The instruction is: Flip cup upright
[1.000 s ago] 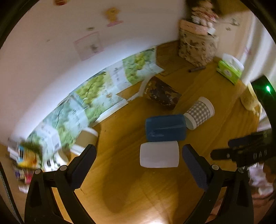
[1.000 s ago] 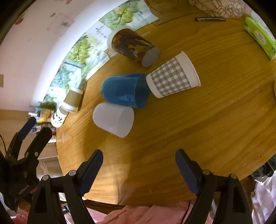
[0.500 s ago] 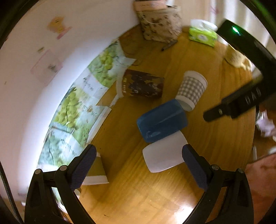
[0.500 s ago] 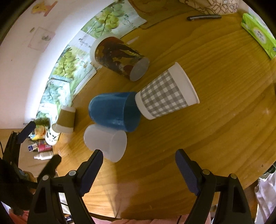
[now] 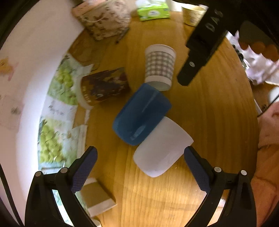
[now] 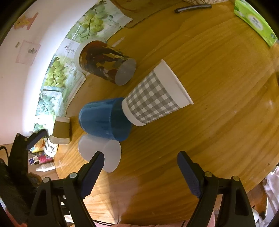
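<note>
Several cups lie on their sides on a round wooden table (image 6: 218,87). A white plastic cup (image 5: 163,147) lies just ahead of my open, empty left gripper (image 5: 139,167), its rim close to my right finger. It touches a blue cup (image 5: 141,114). Beyond lie a grey checked paper cup (image 5: 159,65) and a brown patterned cup (image 5: 104,87). In the right wrist view my open, empty right gripper (image 6: 141,172) hovers near the table's front edge; the white cup (image 6: 102,153) sits by its left finger, with the blue cup (image 6: 104,120), checked cup (image 6: 157,97) and brown cup (image 6: 104,61) beyond.
A small brown paper cup (image 5: 96,197) lies by my left finger. Grape-print papers (image 6: 57,75) line the wall. A patterned box (image 5: 104,17), a green tissue pack (image 5: 153,9), a pen (image 6: 191,7) and a paper bowl (image 5: 193,14) sit at the far side. Bottles (image 6: 43,160) stand off the table's left edge.
My left gripper swung round and moved in closer, so the white cup now lies between its fingers' reach. My right gripper advanced toward the cups. No cup has moved.
</note>
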Demonstrator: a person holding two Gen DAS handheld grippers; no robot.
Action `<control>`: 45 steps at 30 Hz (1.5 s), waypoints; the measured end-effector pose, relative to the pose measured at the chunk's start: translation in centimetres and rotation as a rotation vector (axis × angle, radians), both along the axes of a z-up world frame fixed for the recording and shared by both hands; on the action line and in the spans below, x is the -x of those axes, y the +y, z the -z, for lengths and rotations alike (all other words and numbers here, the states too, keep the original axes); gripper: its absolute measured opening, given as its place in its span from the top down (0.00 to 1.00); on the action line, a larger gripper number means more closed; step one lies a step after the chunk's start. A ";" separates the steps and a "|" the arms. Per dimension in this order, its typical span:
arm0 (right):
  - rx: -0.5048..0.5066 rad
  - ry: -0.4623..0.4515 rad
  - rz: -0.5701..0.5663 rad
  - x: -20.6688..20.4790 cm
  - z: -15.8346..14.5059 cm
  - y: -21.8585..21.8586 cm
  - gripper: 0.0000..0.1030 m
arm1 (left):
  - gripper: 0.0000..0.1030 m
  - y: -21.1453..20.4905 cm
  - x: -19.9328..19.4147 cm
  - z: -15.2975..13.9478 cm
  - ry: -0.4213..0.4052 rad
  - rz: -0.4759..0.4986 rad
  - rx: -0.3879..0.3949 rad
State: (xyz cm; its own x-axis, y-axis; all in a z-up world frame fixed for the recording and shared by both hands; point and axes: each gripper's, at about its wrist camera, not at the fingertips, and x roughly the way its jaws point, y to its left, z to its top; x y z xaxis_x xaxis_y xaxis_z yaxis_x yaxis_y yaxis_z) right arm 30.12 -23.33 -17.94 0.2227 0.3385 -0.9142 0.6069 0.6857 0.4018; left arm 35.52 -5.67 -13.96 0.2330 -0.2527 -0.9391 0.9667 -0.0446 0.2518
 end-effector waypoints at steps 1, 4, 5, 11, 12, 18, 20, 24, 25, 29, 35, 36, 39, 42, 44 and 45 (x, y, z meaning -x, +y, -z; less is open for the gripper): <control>0.000 0.002 0.001 0.0 0.1 -0.1 0.16 | 0.03 -0.1 0.0 0.2 0.006 0.014 -0.002; -0.002 0.008 0.006 0.1 0.2 -0.2 0.16 | 0.03 -0.5 -0.1 1.2 0.020 0.060 -0.019; -0.004 0.009 0.007 0.2 0.2 -0.2 0.16 | 0.03 -0.7 -0.1 1.5 0.025 0.076 -0.028; -0.004 0.017 0.015 0.6 0.3 -0.5 0.16 | 0.03 -0.9 0.0 2.9 0.053 0.146 -0.066; -0.004 0.019 0.017 0.6 0.3 -0.6 0.16 | 0.03 -0.9 0.0 3.1 0.060 0.153 -0.071; -0.002 0.026 0.027 0.7 0.4 -0.7 0.16 | 0.03 -0.9 -0.2 3.8 0.100 0.190 -0.090; -0.002 0.027 0.027 0.7 0.4 -0.7 0.16 | 0.03 -0.8 -0.1 4.0 0.109 0.204 -0.096; -0.002 0.030 0.027 0.7 0.4 -0.6 0.16 | 0.05 -0.7 0.0 4.5 0.119 0.222 -0.110; -0.002 0.032 0.027 0.7 0.4 -0.5 0.16 | 0.06 -0.8 -0.1 4.7 0.118 0.224 -0.112; 0.001 0.034 0.026 0.7 0.3 -0.3 0.16 | 0.08 -0.9 -0.4 5.1 0.111 0.222 -0.105; 0.004 0.037 0.028 0.7 0.2 -0.2 0.16 | 0.10 -1.0 -0.9 5.5 0.148 0.213 -0.120; 0.004 0.036 0.028 0.7 0.2 -0.2 0.16 | 0.13 -1.0 -0.9 5.6 0.162 0.215 -0.129; 0.004 0.035 0.026 0.7 0.2 -0.2 0.16 | 0.19 -0.9 -0.7 5.9 0.174 0.225 -0.149; 0.004 0.037 0.029 0.8 0.1 0.0 0.16 | 0.20 -0.9 -0.6 6.1 0.166 0.237 -0.152; 0.005 0.038 0.032 0.9 0.0 0.0 0.16 | 0.20 -1.0 -0.6 6.0 0.171 0.237 -0.154; 0.007 0.039 0.035 1.0 0.0 0.0 0.16 | 0.20 -1.0 -0.7 6.0 0.174 0.235 -0.156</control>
